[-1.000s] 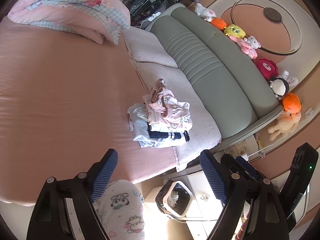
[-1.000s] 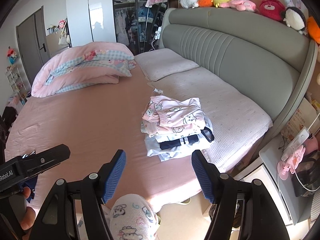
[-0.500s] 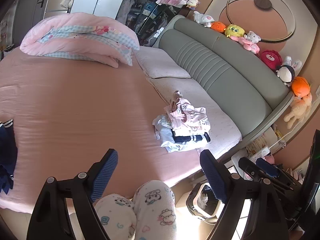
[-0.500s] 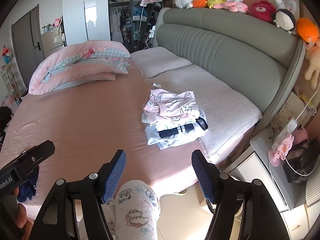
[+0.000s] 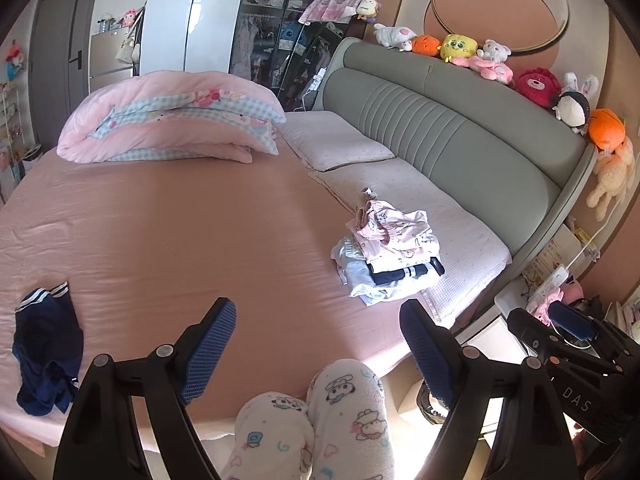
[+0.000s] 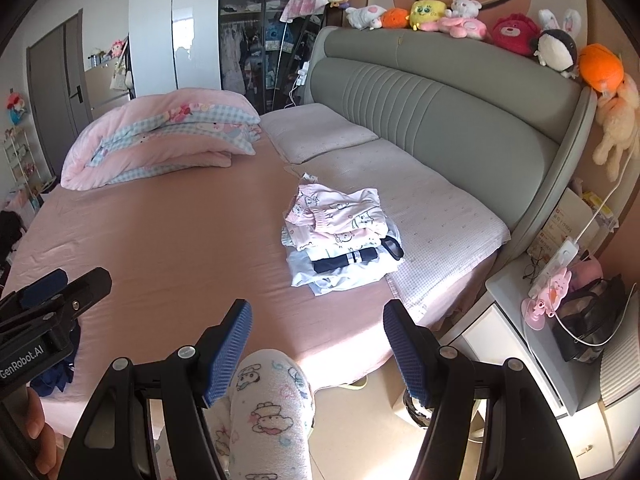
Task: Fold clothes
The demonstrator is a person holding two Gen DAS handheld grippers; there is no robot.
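Bed (image 5: 160, 240), pink sheet: one.
Stack of folded clothes (image 5: 390, 254): one, on the sheet near the headboard (image 5: 452, 136), its far edge lying over the pale mat (image 5: 460, 220). Pink printed pieces on top, a navy piece with white stripes in the middle, pale blue and white pieces beneath; the exact number of pieces cannot be told.
Loose navy garment (image 5: 46, 360) with white stripes: one, crumpled at the near left edge of the bed, well apart from the stack.
Folded pink and blue checked quilt (image 5: 172, 120): one, at the far side.
Pillow (image 5: 336, 146): one, beside the quilt.
Soft toys (image 6: 472, 20) along the top of the headboard: about nine.
Bedside cabinet (image 6: 516, 320): one, bearing a power strip (image 6: 554, 266) and a dark bag (image 6: 592, 320).
Left tongs (image 5: 316, 354): spread wide, holding nothing, above the person's knees (image 5: 316, 420) in printed fleece.
Right tongs (image 6: 318, 354): spread wide, holding nothing.
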